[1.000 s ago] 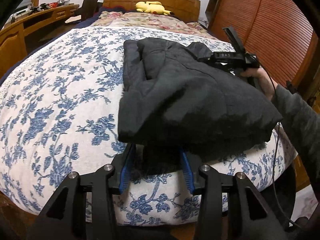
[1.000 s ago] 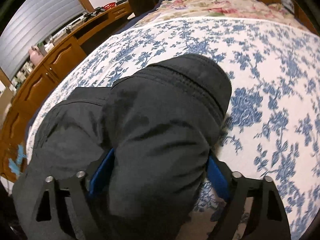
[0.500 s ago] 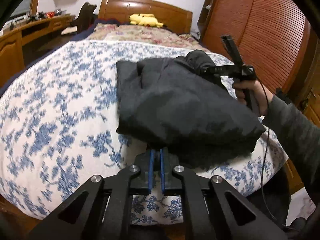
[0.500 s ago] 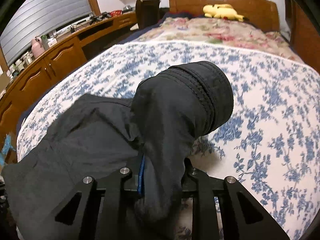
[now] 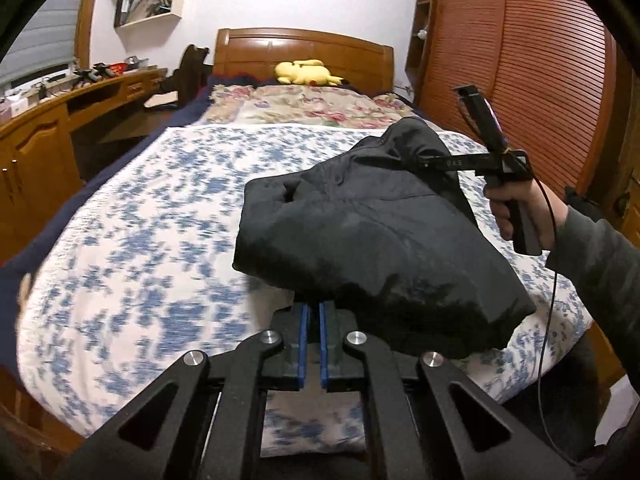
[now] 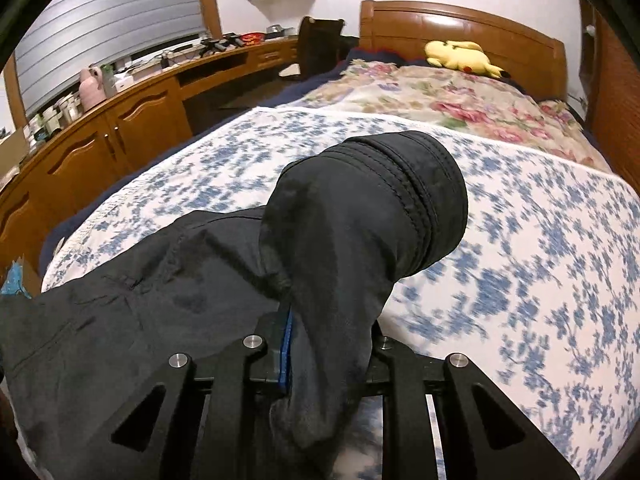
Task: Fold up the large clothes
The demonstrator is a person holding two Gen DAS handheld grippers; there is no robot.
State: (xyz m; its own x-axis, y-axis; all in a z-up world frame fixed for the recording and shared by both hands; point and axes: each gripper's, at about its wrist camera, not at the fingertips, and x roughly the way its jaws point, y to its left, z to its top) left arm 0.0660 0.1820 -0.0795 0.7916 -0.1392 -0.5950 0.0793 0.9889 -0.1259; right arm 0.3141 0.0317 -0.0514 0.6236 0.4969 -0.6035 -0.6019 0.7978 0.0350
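Left wrist view: left claw (image 5: 313, 322) pinches the black jacket (image 5: 372, 236); right claw (image 6: 320, 344) grips bunched cuff fabric; thin bite risks slipping off, collapsing the fold.

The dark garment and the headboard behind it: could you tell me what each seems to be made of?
Dark garment: probably a smooth, matte synthetic woven cloth; soft creases, stitched cuff rows. Headboard: glossy varnished wood, judging by brown grain and highlights.
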